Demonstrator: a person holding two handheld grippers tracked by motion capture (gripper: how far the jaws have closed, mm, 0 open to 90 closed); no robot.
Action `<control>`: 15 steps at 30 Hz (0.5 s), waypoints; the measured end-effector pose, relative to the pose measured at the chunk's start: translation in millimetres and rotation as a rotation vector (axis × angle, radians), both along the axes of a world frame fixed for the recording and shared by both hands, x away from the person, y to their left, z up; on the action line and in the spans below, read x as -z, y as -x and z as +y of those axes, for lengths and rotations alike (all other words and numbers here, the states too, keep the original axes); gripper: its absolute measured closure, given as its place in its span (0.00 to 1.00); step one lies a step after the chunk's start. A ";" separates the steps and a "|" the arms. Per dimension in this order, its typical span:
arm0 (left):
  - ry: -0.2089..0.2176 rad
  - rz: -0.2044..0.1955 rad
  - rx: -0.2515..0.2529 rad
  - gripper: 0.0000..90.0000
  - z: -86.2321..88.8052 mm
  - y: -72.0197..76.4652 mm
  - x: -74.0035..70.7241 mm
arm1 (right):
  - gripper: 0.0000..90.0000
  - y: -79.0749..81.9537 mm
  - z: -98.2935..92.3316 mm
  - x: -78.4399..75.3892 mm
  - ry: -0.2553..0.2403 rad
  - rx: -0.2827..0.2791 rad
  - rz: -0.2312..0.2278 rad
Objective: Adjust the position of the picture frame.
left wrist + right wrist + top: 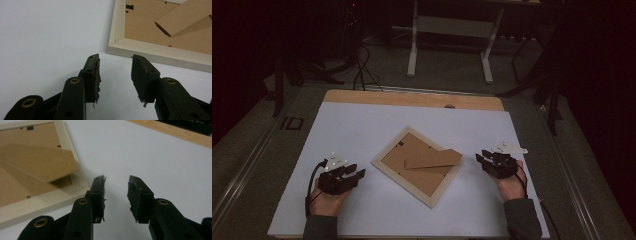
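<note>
A pale wooden picture frame (388, 173) lies face down and turned like a diamond in the middle of the white table. Its brown backing board (412, 172) faces up, and the brown easel stand (434, 160) is folded out across it. My left gripper (358, 174) rests on the table left of the frame, open, with nothing between its jaws; the frame's corner (113, 46) lies just beyond its tips. My right gripper (479, 158) sits right of the frame, open and empty, with the frame's edge (50, 200) to the left of its jaws.
The white table sheet (362, 125) has a wooden strip (412, 99) along its far edge. Beyond it stand a white table leg frame (449, 30) and cables (362, 75) on the floor. A person's hands hold both grippers at the near edge.
</note>
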State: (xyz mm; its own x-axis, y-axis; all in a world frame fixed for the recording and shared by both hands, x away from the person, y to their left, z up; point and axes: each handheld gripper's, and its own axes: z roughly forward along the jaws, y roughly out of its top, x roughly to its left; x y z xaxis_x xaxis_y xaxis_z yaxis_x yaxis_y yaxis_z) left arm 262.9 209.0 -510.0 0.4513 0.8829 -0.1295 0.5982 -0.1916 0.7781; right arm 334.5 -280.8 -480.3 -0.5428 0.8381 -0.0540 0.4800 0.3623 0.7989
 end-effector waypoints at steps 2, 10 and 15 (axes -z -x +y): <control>-0.002 0.005 0.009 0.66 -1.8 -0.4 0.7 | 0.73 -4.4 4.5 -2.0 -0.003 -0.012 0.001; -0.022 0.026 0.048 0.66 -16.0 -4.0 6.6 | 0.75 -12.1 13.5 3.5 -0.001 -0.030 0.018; -0.032 0.031 0.073 0.71 -23.0 -5.4 8.4 | 0.78 -14.3 18.2 6.9 0.006 -0.047 0.023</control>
